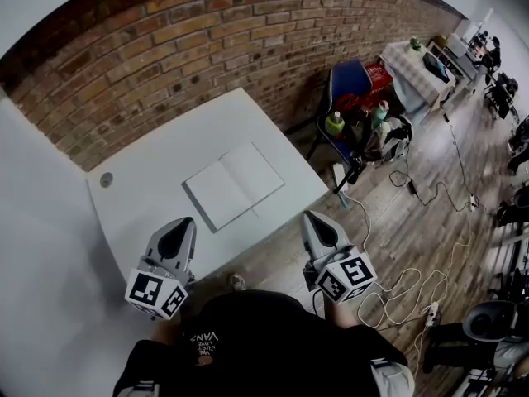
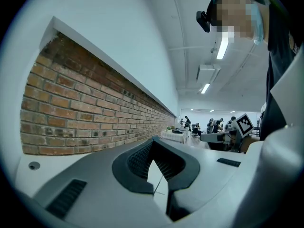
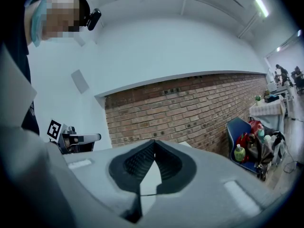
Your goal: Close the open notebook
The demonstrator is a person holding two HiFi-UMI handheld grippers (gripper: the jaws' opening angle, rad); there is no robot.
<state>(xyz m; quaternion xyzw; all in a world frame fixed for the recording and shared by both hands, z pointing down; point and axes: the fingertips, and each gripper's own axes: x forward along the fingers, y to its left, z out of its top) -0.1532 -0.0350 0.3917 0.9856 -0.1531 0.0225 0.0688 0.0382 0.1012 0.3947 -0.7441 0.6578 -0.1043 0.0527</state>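
An open notebook (image 1: 234,184) with blank white pages lies flat near the middle of the white table (image 1: 149,180). My left gripper (image 1: 183,225) hovers over the table's near edge, to the near left of the notebook, with its jaws pressed together and nothing in them. My right gripper (image 1: 312,218) is off the table's near right corner, also shut and empty. In the left gripper view the shut jaws of the left gripper (image 2: 153,142) point level along the brick wall. In the right gripper view the right gripper (image 3: 154,144) faces the wall too. Neither gripper view shows the notebook.
A brick wall (image 1: 207,40) runs behind the table. A blue chair (image 1: 347,85) loaded with bottles and bags stands to the right. White cables (image 1: 397,279) trail over the wooden floor. A round grommet (image 1: 106,179) sits in the table's left part.
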